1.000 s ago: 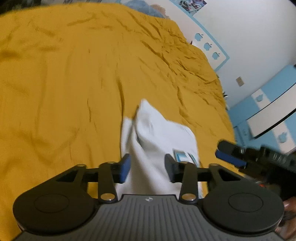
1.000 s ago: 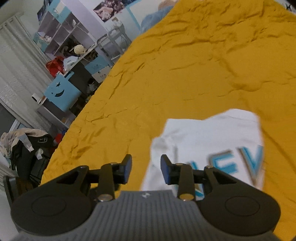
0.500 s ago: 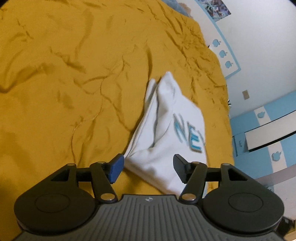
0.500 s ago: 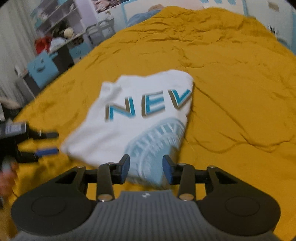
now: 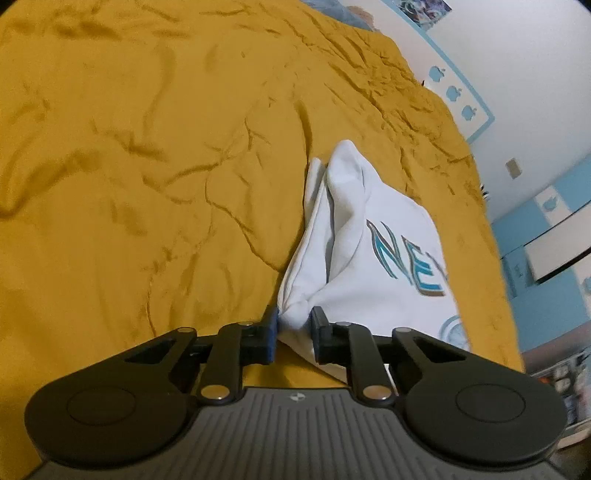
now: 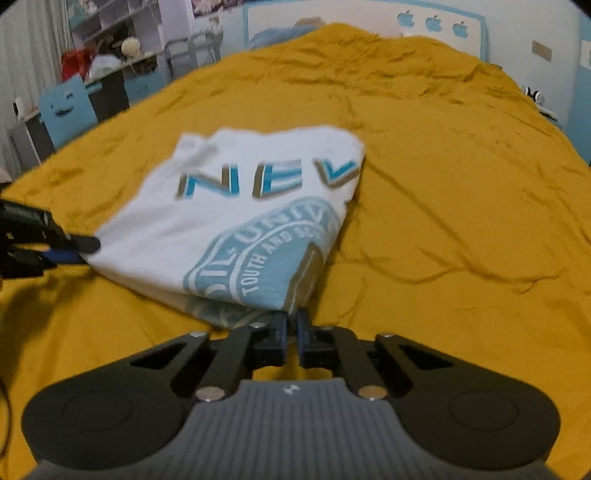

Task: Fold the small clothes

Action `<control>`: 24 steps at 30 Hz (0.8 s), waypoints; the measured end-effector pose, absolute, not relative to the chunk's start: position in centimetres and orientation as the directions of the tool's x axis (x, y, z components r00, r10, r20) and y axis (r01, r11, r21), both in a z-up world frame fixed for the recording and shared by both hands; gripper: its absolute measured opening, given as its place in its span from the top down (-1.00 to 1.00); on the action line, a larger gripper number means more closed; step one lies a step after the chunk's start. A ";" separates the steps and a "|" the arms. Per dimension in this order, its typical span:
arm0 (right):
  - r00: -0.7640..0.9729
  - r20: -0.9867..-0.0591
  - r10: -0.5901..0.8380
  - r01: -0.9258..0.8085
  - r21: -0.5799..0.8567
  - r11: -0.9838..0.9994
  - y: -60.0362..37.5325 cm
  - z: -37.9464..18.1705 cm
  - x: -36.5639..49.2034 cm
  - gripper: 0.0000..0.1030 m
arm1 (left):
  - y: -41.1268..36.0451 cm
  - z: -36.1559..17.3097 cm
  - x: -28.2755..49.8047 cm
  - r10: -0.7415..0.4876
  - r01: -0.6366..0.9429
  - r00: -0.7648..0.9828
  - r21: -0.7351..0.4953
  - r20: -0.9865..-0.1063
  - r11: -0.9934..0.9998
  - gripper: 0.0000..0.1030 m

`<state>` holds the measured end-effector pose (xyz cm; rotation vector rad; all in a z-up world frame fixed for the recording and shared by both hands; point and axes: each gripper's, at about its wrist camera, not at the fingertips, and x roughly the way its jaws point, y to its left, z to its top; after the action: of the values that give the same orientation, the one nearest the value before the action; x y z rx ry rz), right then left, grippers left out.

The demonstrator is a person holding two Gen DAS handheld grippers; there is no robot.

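A white T-shirt [image 6: 236, 214] with blue "NEV" lettering and a round blue print lies partly folded on the yellow bedspread [image 6: 443, 184]. In the left wrist view the T-shirt [image 5: 369, 258] has a bunched corner pinched in my left gripper [image 5: 293, 325], which is shut on it. My left gripper also shows in the right wrist view [image 6: 79, 249], at the shirt's left corner. My right gripper [image 6: 291, 332] is shut on the shirt's near edge by the round print.
The yellow bedspread [image 5: 147, 166] is wrinkled all around the shirt. Shelves, a blue chair [image 6: 66, 110] and clutter stand past the bed's left edge. A white wall with blue apple stickers [image 6: 432, 22] is at the far end.
Both grippers moved in to the shirt and closed: the left on its bunched corner, the right on its near edge. Both were open half a second ago.
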<state>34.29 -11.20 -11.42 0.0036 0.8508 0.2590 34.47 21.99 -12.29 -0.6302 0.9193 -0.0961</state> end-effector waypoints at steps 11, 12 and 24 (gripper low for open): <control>0.537 -0.823 0.186 -0.255 0.053 0.966 -11.0 -16.0 34.6 1.00 | 19.8 -14.3 35.0 -0.247 -0.181 0.543 -0.399 -0.802 0.899 0.63; 0.535 -0.823 0.191 -0.252 0.060 0.966 -11.1 -16.0 34.8 1.00 | 19.8 -14.1 34.9 -0.247 -0.183 0.542 -0.400 -0.803 0.898 0.63; 0.552 -0.809 0.203 -0.230 0.086 0.969 -14.1 -12.0 33.8 1.00 | 21.0 -8.9 33.9 -0.212 -0.157 0.593 -0.371 -0.776 0.915 0.52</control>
<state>33.82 -14.09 -12.04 -0.0309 0.9527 0.2557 33.89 21.00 -8.94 -0.4291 0.9429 -0.0333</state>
